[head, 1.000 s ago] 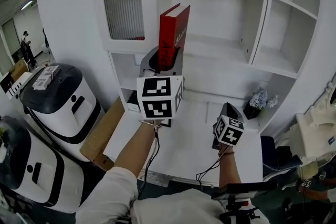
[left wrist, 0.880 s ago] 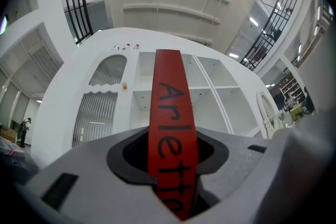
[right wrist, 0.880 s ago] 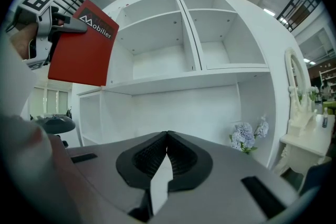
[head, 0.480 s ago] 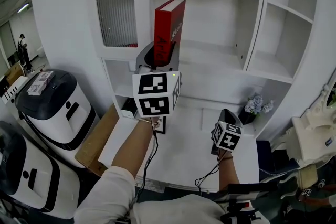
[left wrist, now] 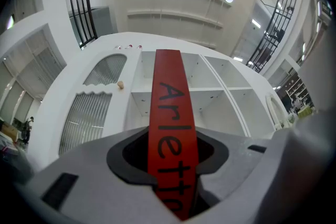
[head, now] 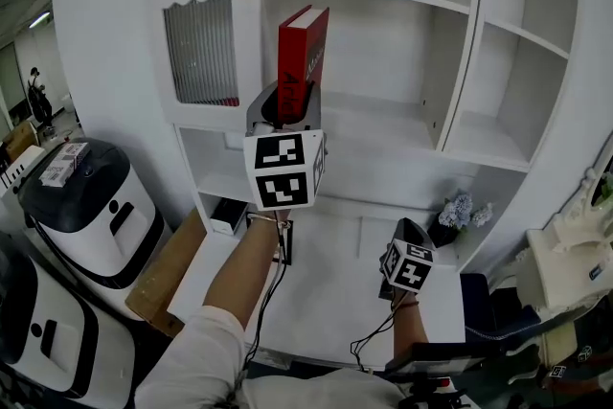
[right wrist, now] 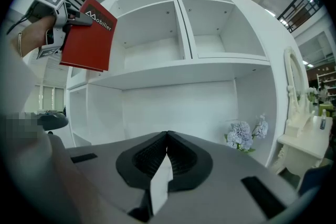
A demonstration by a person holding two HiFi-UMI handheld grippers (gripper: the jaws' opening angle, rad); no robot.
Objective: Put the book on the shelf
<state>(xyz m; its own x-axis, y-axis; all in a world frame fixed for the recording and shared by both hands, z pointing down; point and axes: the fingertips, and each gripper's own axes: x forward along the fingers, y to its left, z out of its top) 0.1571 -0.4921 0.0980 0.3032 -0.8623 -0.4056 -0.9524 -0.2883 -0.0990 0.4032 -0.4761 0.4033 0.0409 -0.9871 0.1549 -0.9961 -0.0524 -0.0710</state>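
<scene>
A red hardback book [head: 300, 62] stands upright in my left gripper [head: 285, 115], whose jaws are shut on its lower end. The book is raised in front of the white shelf unit's [head: 460, 62] open left compartment, beside the glass-fronted door [head: 199, 34]. In the left gripper view the red spine [left wrist: 170, 128] with black letters runs up between the jaws. In the right gripper view the same book [right wrist: 87, 35] hangs at upper left before the shelves. My right gripper [head: 402, 249] is low over the white desk [head: 326, 287], jaws shut with nothing between them.
A small vase of pale blue flowers [head: 458, 211] stands at the desk's back right. Two white and black machines [head: 91, 196] stand on the floor at left, with a cardboard sheet [head: 168, 268] leaning by the desk. A white ornate stand [head: 575, 244] is at right.
My left gripper has lifted the book higher and a little left, toward the open compartment. The right gripper stayed low over the desk.
</scene>
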